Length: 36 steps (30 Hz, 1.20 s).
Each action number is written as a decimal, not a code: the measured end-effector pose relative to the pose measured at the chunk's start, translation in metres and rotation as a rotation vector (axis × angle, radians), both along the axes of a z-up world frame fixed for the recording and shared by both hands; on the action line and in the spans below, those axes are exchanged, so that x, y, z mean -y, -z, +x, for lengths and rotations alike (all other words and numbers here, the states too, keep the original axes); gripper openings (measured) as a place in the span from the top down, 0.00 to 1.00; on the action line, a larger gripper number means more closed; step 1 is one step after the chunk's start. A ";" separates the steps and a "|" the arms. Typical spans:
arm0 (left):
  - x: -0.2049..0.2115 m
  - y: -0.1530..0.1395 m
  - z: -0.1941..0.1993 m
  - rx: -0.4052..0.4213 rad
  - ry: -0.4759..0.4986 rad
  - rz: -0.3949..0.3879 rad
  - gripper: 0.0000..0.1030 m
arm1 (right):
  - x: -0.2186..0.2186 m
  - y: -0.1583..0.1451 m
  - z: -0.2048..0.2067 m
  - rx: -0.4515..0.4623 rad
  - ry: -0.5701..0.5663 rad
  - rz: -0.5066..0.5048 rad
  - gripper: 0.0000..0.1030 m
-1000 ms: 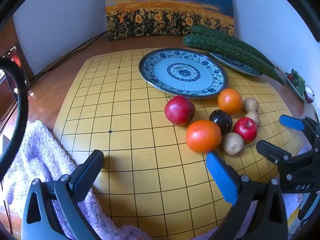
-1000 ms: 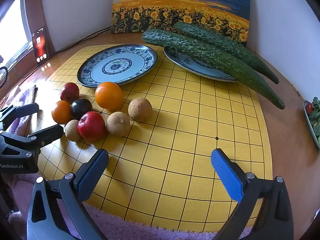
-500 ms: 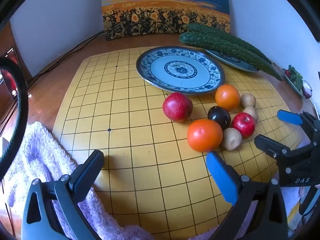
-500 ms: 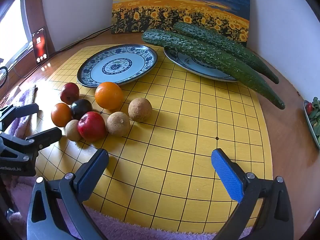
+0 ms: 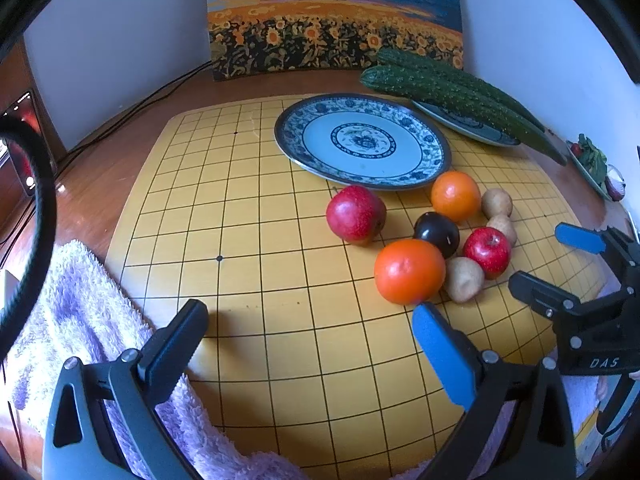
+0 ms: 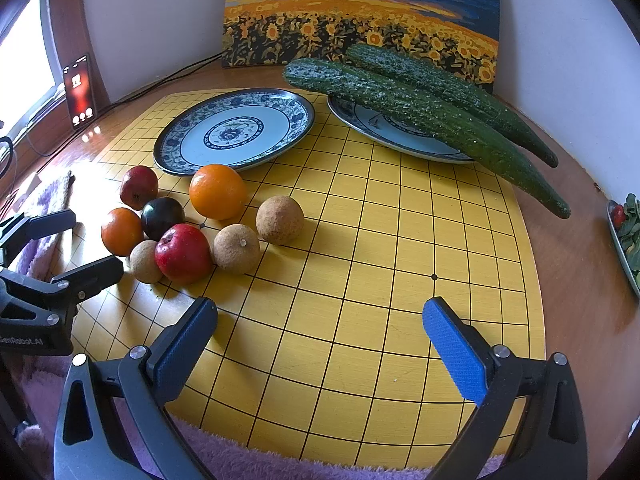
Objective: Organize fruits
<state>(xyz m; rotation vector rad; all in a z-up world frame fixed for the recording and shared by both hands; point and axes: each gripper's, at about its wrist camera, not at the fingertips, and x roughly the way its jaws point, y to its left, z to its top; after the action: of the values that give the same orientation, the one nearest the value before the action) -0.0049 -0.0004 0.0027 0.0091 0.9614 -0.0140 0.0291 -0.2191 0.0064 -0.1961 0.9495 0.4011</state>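
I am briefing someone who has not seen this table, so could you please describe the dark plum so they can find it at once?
Start at the empty blue-and-white plate on the yellow grid board; a cluster of fruit lies just in front of it. The dark plum sits in that cluster, between two oranges, behind the small red apple. It is the only near-black fruit there.

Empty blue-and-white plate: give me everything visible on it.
The blue-and-white plate is round and shallow, looks like glazed ceramic, with a dark rim, a blue floral border and a blue medallion in its pale centre. It lies flat on the far part of the yellow grid board, holding nothing. The fruit cluster sits just in front; the near orange is close to its rim, contact unclear.
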 end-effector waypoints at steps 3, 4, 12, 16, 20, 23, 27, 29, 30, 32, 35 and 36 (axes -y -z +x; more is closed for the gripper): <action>0.000 0.001 -0.001 0.002 0.002 0.000 0.00 | 0.000 0.000 0.000 0.000 0.000 0.000 0.00; -0.001 0.000 0.000 0.001 0.002 -0.001 0.00 | 0.000 0.000 0.000 0.000 0.000 0.000 0.00; -0.002 0.000 0.001 -0.002 0.000 -0.001 0.00 | 0.000 0.000 0.000 0.000 0.000 0.000 0.00; -0.003 0.000 0.000 -0.003 0.006 -0.002 0.00 | 0.000 0.000 0.000 -0.001 0.000 0.000 0.00; -0.004 0.001 -0.001 -0.002 0.011 -0.002 0.00 | 0.000 0.000 0.000 -0.001 0.000 0.000 0.00; -0.003 0.000 -0.002 -0.001 0.012 0.000 0.00 | 0.000 0.000 0.000 -0.001 0.000 0.000 0.00; -0.001 0.000 -0.003 0.000 0.011 0.002 0.00 | 0.000 0.000 0.000 -0.001 0.000 0.000 0.00; -0.001 0.000 -0.005 0.001 0.016 0.002 0.00 | 0.000 0.000 0.000 -0.001 0.000 0.000 0.00; -0.001 0.000 -0.005 0.001 0.017 0.002 0.00 | 0.000 0.000 0.000 -0.001 0.000 0.000 0.00; 0.000 0.000 -0.005 0.001 0.017 0.002 0.00 | 0.000 0.000 0.000 -0.001 0.000 0.000 0.00; 0.000 0.000 -0.006 0.001 0.009 0.003 0.00 | 0.000 0.000 0.001 -0.001 0.000 0.000 0.00; 0.000 -0.001 -0.006 0.000 0.000 0.005 0.00 | -0.001 0.000 0.001 -0.001 0.000 0.000 0.00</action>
<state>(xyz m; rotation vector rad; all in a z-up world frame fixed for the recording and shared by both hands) -0.0111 -0.0003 0.0033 0.0138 0.9611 -0.0113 0.0301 -0.2185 0.0068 -0.1960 0.9509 0.4010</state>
